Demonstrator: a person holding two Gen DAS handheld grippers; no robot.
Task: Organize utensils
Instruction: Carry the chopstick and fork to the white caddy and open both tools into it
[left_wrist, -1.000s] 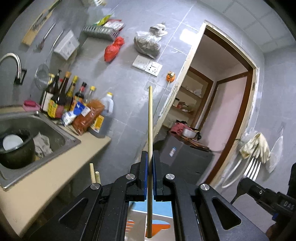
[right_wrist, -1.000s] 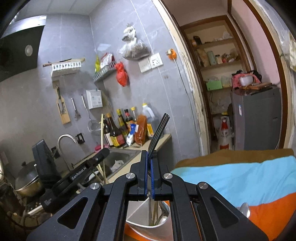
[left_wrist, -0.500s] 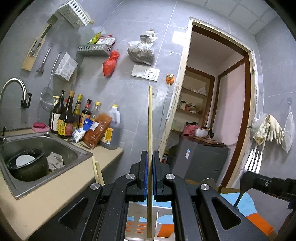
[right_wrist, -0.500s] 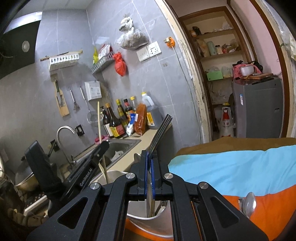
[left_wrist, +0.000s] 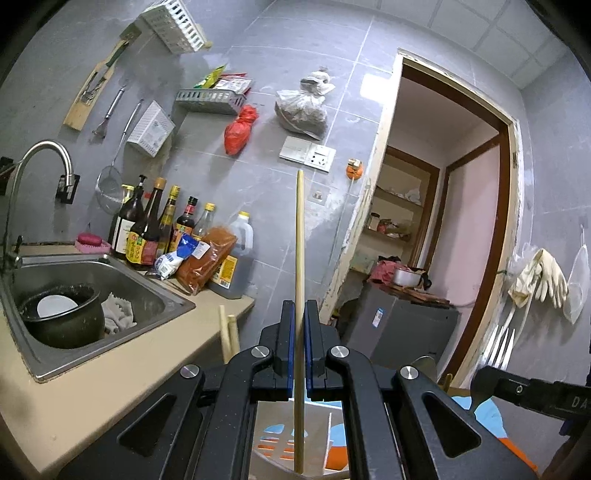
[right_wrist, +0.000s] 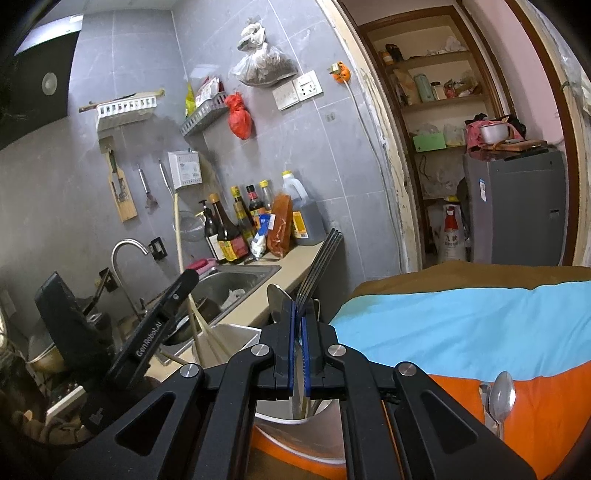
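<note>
While my left tongs (left_wrist: 300, 354) pinch the chopstick (left_wrist: 299, 280) and my right tongs (right_wrist: 297, 343) pinch the fork (right_wrist: 319, 266), I lower both straight into the holder (right_wrist: 236, 334).

Lying over the table (right_wrist: 461, 269), a blue-and-orange cloth (right_wrist: 461, 332), carrying a spoon (right_wrist: 500, 397) near its right edge and a white utensil holder (right_wrist: 236, 338) at the left, beside a beige counter (left_wrist: 110, 376).

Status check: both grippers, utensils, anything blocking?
Left gripper shut on chopstick, upright over holder. Right gripper shut on fork, tines up, over cup. Spoon on cloth, nothing blocking.
</note>
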